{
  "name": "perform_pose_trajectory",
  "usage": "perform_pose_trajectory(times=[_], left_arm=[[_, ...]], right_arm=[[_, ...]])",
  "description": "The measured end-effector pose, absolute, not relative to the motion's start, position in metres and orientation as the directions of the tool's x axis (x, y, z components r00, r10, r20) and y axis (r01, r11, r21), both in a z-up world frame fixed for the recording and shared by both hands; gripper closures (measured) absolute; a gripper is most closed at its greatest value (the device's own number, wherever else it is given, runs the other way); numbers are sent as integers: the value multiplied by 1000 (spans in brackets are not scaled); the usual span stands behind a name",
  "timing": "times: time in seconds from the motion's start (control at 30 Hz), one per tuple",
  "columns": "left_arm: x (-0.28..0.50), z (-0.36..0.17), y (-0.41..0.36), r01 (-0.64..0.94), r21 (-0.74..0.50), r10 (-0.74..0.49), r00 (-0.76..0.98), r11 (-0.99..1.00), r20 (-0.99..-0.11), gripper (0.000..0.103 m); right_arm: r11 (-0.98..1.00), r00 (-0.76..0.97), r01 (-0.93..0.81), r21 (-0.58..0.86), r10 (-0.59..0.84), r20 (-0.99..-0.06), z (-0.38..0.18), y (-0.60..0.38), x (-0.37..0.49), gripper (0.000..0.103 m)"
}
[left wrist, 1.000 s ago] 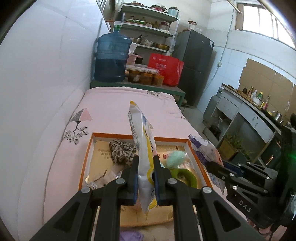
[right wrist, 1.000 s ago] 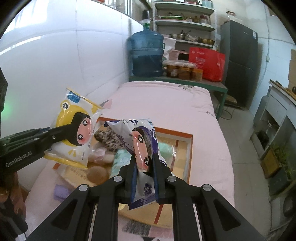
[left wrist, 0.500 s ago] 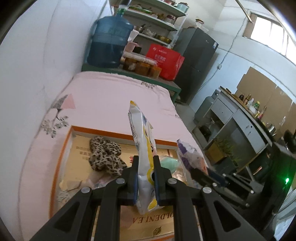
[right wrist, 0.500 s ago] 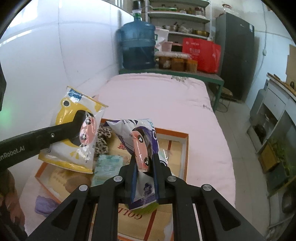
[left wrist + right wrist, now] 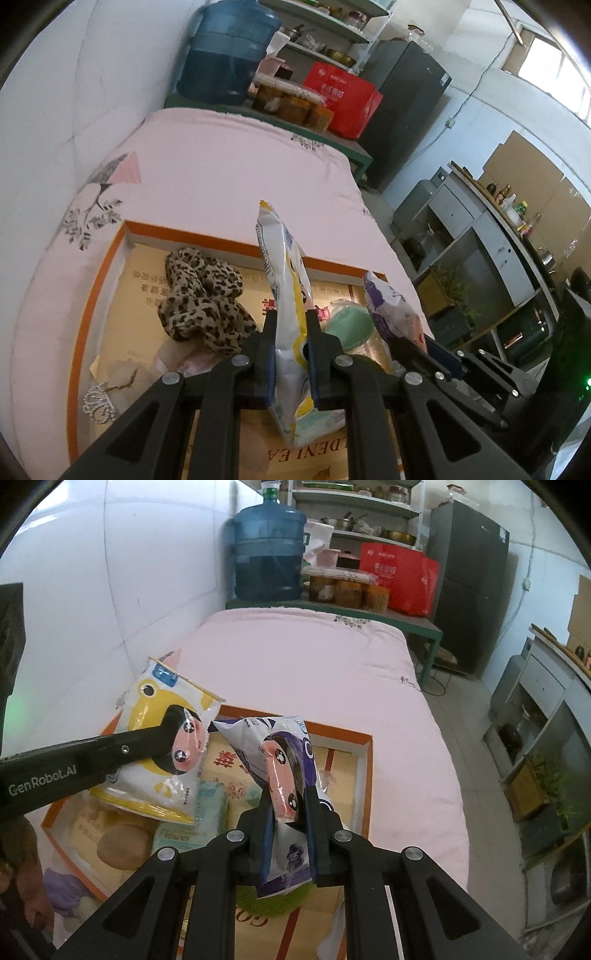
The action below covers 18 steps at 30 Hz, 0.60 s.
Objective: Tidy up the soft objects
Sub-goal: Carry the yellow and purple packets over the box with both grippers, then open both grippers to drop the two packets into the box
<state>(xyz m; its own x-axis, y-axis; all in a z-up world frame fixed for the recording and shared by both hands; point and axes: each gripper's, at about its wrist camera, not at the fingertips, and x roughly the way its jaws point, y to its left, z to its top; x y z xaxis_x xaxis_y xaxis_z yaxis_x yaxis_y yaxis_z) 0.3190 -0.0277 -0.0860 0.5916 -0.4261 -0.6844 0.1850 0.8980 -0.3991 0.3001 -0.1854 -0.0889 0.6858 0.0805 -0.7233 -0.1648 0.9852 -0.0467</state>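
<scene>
Two packs hang over the tray (image 5: 96,295) at once, one in each gripper. The left gripper (image 5: 290,354) is clamped on the yellow pack (image 5: 284,295), pinching it edge-on near its lower half so the sealed top stands up and the soft body does not fold. The right gripper (image 5: 290,834) is pressed tight on the purple pack (image 5: 284,760) in the same way, just to the right of the yellow one and clear of it. Both point down toward the tray, which sits on the pink bed (image 5: 229,173), so the packs look ready to go in. Inside already lie a leopard scrunchie (image 5: 201,299) at the far left, a green pad (image 5: 351,326) and a tissue pack (image 5: 207,805). The nearest bare floor seems to be at the tray's right side, which would suit the purple pack.
</scene>
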Motion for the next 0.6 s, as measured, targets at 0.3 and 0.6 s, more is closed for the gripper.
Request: perform_pose_trajectory(times=[0.3,0.6], left_arm=[[323,-97,-30,176,-399,-424,564,900,-708,89],[329,-110,-23,150,-411,-425,524,899,-738,65]], right_arm=[[978,661,-185,-98,50,-749,-102,-175,307,86],[971,655,-207,-118,48,-754,-111,-168,308,78]])
